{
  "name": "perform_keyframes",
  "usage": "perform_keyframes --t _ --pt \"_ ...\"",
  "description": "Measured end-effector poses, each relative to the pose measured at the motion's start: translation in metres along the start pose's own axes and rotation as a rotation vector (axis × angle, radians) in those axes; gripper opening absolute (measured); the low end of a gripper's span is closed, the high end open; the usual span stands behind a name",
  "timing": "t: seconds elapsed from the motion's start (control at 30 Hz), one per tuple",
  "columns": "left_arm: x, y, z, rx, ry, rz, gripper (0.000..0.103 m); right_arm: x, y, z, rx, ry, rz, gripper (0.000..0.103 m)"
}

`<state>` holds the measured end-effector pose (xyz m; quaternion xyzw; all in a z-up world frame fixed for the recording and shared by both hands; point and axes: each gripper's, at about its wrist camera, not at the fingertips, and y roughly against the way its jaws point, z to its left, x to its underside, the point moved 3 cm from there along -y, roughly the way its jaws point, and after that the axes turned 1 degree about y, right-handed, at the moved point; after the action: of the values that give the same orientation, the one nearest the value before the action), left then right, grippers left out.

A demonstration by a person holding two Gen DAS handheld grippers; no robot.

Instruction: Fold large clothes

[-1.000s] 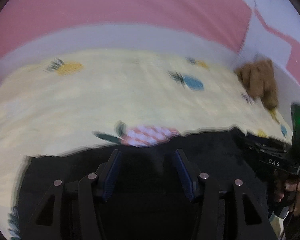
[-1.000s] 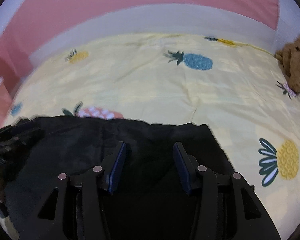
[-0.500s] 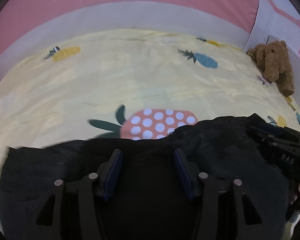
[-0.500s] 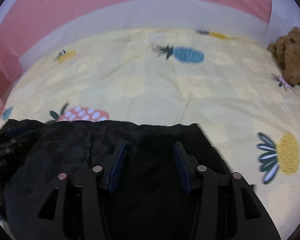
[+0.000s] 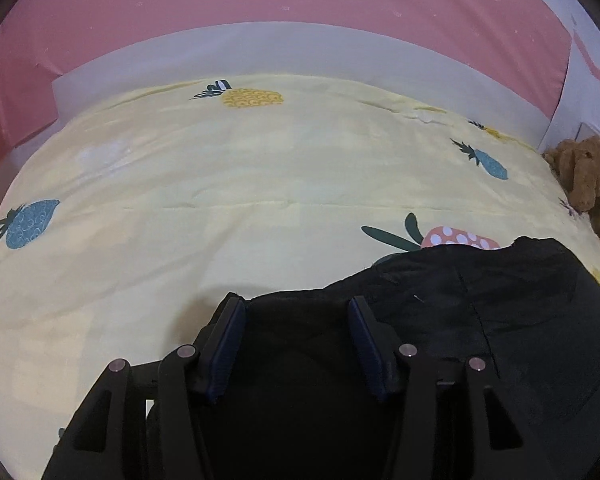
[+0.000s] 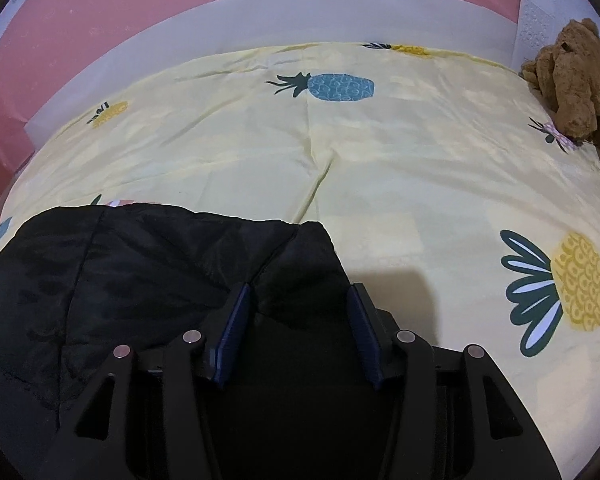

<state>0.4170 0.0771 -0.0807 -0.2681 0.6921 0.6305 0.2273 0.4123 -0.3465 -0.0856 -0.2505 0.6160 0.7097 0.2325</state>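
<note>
Over the left tongs (image 5: 296,316) I see their blue-padded jaws standing apart with nothing pinched; the black garment (image 5: 480,300) lies under and between them and spreads away to their right, its far edge crossing a spotted pink pineapple print just ahead of the right finger. The yellow bedspread (image 5: 220,208) stretches bare ahead and to the left, and a brown plush toy (image 5: 584,180) sits far off to the right against the wall. Over the right tongs (image 6: 298,308) the jaws are parted too, gripping nothing; the same garment fills the space to their left and reaches between the fingers, with a corner just ahead of them and a seam running down toward the left pad. To their right the spread is bare up to a big yellow pineapple, and the toy lies far ahead on the right. The cloth looks thin, slightly shiny and quilted in panels, so I judge it light, limp and a bit slippery, apt to slide or sag when lifted. I would pinch it at the near corners or along the hem, where the doubled edge gives the pads something to bite.
</note>
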Motion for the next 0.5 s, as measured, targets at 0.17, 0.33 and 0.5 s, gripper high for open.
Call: perform_keyframes --t 0.17,0.33,0.5 --pt "-0.007 0.031 0.002 0.009 0.0 -0.031 0.052 -0.002 0.052 -0.005 0.017 0.001 -0.086 0.05" --pt "0.014 0.078 0.011 0.059 -0.017 -0.124 0.052 0.021 0.075 -0.006 -0.006 0.01 -0.142 0.05" --pt "0.034 0.048 0.025 0.067 0.053 -0.099 0.056 0.034 0.039 -0.019 -0.014 -0.038 -0.127 0.05"
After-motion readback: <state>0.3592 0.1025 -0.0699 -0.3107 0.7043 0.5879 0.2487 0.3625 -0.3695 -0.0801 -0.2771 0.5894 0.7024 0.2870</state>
